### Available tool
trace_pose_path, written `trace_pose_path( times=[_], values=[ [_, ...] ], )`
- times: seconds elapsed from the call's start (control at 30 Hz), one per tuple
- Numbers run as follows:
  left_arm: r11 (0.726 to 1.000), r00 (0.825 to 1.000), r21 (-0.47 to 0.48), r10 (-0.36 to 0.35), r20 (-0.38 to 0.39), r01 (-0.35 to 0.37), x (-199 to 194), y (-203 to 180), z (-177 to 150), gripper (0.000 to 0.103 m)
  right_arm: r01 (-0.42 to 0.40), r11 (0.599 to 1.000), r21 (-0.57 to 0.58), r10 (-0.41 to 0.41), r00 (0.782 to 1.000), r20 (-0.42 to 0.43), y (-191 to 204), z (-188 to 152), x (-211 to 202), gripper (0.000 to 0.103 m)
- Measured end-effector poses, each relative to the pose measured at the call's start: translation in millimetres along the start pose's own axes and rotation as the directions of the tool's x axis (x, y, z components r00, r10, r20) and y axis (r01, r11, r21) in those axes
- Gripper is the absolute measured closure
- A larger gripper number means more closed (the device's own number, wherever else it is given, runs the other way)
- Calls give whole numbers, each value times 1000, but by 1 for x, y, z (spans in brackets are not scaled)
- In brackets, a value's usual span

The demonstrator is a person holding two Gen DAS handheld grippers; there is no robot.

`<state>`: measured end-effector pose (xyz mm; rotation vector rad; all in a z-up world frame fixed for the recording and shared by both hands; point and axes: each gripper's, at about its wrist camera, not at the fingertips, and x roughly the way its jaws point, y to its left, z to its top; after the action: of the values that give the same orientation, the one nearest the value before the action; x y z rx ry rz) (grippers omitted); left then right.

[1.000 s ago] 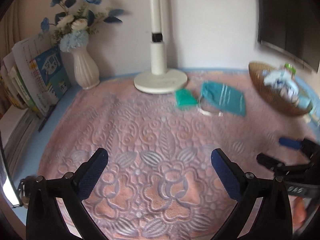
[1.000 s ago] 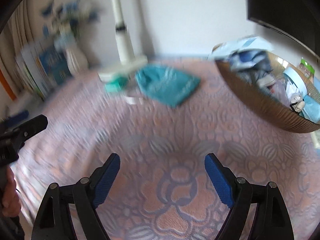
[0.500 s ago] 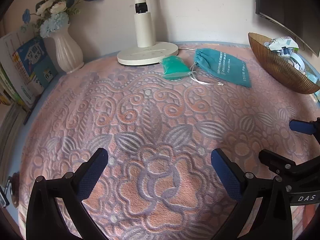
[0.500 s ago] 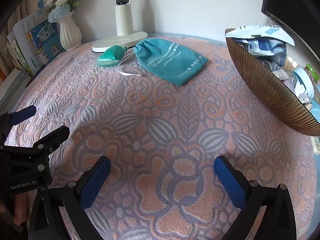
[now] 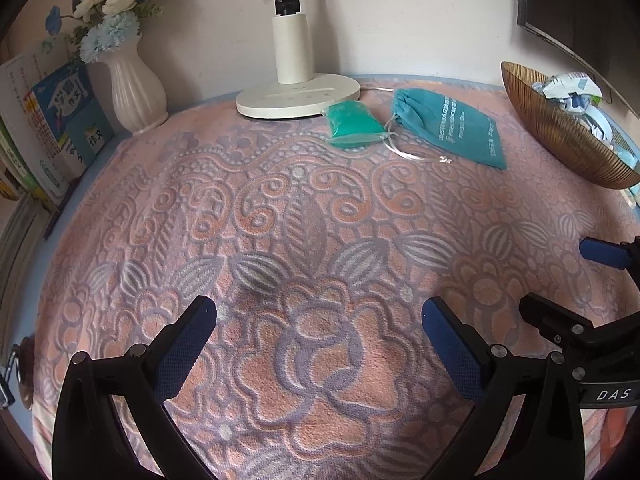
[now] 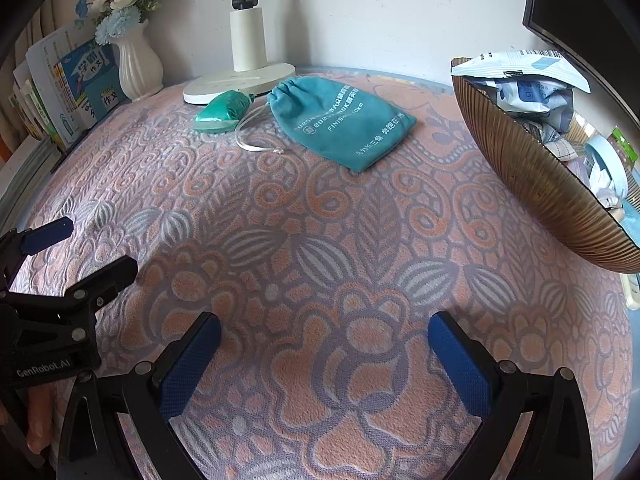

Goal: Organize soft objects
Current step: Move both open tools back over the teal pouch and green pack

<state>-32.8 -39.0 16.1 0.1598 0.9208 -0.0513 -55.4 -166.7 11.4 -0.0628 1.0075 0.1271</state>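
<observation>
A teal drawstring pouch [image 5: 452, 130] [image 6: 344, 124] with white print lies flat at the far side of the patterned pink cloth, its white cord trailing toward me. Just left of it sits a small green packet [image 5: 354, 125] [image 6: 224, 110] against the lamp base. My left gripper [image 5: 318, 330] is open over bare cloth, nothing between its blue pads. My right gripper [image 6: 324, 340] is open too, wide, also over bare cloth. Each gripper shows at the other view's edge: the right one [image 5: 576, 280], the left one [image 6: 84, 248].
A ribbed brown bowl [image 5: 560, 136] [image 6: 532, 184] holding several packets stands at the right. A white lamp base [image 5: 298, 96] [image 6: 240, 84], a white vase with blue flowers [image 5: 134, 88], and upright books [image 5: 60, 128] line the back and left. A dark screen hangs upper right.
Both views have tilted down and steadied close over the cloth. The right gripper's jaws have spread wider. The pouch and packet lie where they were.
</observation>
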Motion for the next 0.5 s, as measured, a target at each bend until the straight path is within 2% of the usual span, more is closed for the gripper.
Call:
trace_pose_path(
  times=[0.2,0.4,0.5],
  values=[
    [1000,1000,20,13,-14,-13,0,-4,-2,1,-24,999,-28,23,999,-43,-1,3,1,0],
    [997,996,-44,-65,-62,63,7,9,-1,1,-43,998,-48,41,998,-46,-3,-2,-1,0],
    [996,995,-64,-69,-70,64,9,13,0,1,-38,998,-48,37,999,-29,-3,-4,-1,0]
  ],
)
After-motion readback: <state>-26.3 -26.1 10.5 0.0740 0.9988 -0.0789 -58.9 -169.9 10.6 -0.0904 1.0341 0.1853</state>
